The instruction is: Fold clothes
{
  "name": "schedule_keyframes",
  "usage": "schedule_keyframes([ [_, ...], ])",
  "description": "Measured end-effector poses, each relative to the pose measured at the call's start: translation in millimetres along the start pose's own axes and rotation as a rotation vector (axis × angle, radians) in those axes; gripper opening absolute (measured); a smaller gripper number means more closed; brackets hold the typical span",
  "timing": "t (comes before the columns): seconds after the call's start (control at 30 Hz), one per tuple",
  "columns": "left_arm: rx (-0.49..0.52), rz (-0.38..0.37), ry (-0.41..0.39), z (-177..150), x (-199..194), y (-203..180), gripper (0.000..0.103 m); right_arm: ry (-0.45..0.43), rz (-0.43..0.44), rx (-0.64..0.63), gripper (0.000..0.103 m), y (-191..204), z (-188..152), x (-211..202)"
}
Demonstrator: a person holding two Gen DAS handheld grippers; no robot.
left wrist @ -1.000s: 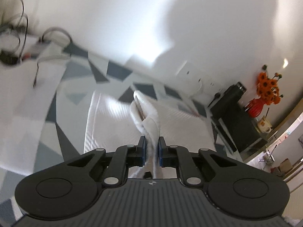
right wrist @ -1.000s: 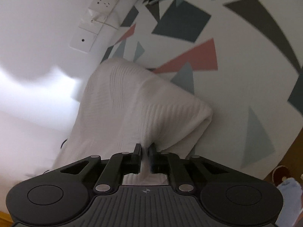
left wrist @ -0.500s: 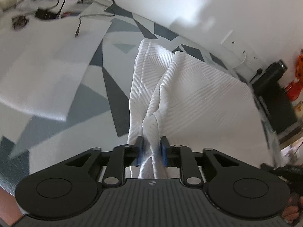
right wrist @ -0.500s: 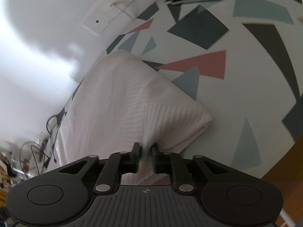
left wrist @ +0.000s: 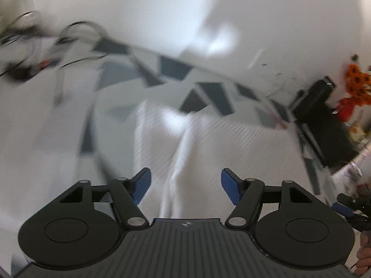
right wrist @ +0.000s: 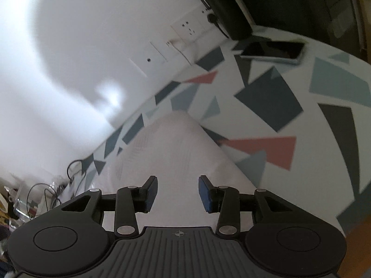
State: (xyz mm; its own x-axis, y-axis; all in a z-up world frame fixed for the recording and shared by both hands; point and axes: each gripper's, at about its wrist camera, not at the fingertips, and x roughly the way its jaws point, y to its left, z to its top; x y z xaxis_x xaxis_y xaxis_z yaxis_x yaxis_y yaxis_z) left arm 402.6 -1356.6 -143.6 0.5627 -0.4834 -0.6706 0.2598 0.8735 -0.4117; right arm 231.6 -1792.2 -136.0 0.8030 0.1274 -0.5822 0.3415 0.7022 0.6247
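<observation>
My left gripper (left wrist: pixel 185 186) stands with its blue-padded fingers (left wrist: pixel 141 185) spread wide and nothing between them. Just past them lies the white garment (left wrist: pixel 208 143), a ribbed knit with a raised fold running away from me down its middle (this view is smeared, so finer detail escapes me). At the lower right edge of the same view I see the tips of my other tongs and part of my hand (left wrist: pixel 363 252).

My right gripper (right wrist: pixel 178 193) is likewise parted, its fingers (right wrist: pixel 150 194) holding nothing, poised over the near end of the garment (right wrist: pixel 176 148), which here lies flat and narrows toward the wall.

The garment rests on a table (right wrist: pixel 324 139) covered in a white cloth printed with grey, teal and pink triangles. Farther along the table on the right view lies a dark phone (right wrist: pixel 273 49), and behind it a black box (right wrist: pixel 222 7) stands beside wall sockets (right wrist: pixel 187 29). To the far left, tangled cables (right wrist: pixel 74 171) sit near the wall. The left view shows orange flowers (left wrist: pixel 356 81) in a red vase beyond the table's far corner.
</observation>
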Motion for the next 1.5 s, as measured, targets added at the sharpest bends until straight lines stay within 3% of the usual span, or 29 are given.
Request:
schedule_keyframes([
  [0.07, -0.006, -0.023, 0.022, 18, 27, 6, 0.052, -0.018, -0.01, -0.012, 0.037, 4, 1, 8],
  [0.23, -0.022, -0.039, 0.111, 44, 81, 9, 0.051, -0.03, -0.059, -0.056, 0.038, 8, -1, 28],
  [0.3, -0.015, -0.055, 0.135, 46, 91, 8, 0.046, -0.021, -0.075, -0.056, 0.038, 7, -2, 32],
  [0.33, -0.007, -0.068, 0.131, 47, 93, 6, 0.023, -0.018, -0.084, -0.059, 0.038, 6, -3, 34],
  [0.37, 0.01, -0.077, 0.112, 47, 92, 3, 0.011, -0.018, -0.094, -0.063, 0.039, 6, -4, 35],
  [0.53, 0.076, -0.099, -0.026, 52, 71, -11, 0.008, -0.024, -0.122, -0.058, 0.041, -1, -3, 41],
  [0.63, 0.077, -0.042, 0.024, 51, 83, -4, 0.009, -0.031, -0.143, -0.11, 0.048, 0, 2, 53],
  [0.7, 0.135, 0.001, 0.067, 45, 90, -5, 0.017, -0.029, -0.168, -0.19, 0.056, 5, 5, 64],
  [0.73, 0.16, 0.02, 0.081, 42, 91, -6, 0.03, -0.023, -0.185, -0.237, 0.058, 7, 5, 71],
  [0.77, 0.175, 0.037, 0.079, 40, 88, -7, 0.051, -0.018, -0.203, -0.284, 0.058, 10, 5, 78],
  [0.83, 0.19, 0.047, 0.054, 37, 76, -8, 0.074, 0.009, -0.226, -0.353, 0.058, 14, 3, 91],
  [0.9, 0.192, 0.043, 0.039, 32, 62, -4, 0.074, 0.041, -0.251, -0.4, 0.058, 14, -1, 104],
  [1.03, 0.17, 0.074, 0.116, 18, 49, 7, 0.091, 0.062, -0.243, -0.406, 0.062, 13, -10, 114],
  [1.2, 0.148, 0.118, 0.211, -8, 39, 14, 0.093, 0.076, -0.245, -0.432, 0.062, 17, -21, 112],
  [1.5, 0.312, 0.172, 0.263, -39, 46, -4, 0.102, 0.171, -0.281, -0.473, 0.063, 36, -50, 91],
])
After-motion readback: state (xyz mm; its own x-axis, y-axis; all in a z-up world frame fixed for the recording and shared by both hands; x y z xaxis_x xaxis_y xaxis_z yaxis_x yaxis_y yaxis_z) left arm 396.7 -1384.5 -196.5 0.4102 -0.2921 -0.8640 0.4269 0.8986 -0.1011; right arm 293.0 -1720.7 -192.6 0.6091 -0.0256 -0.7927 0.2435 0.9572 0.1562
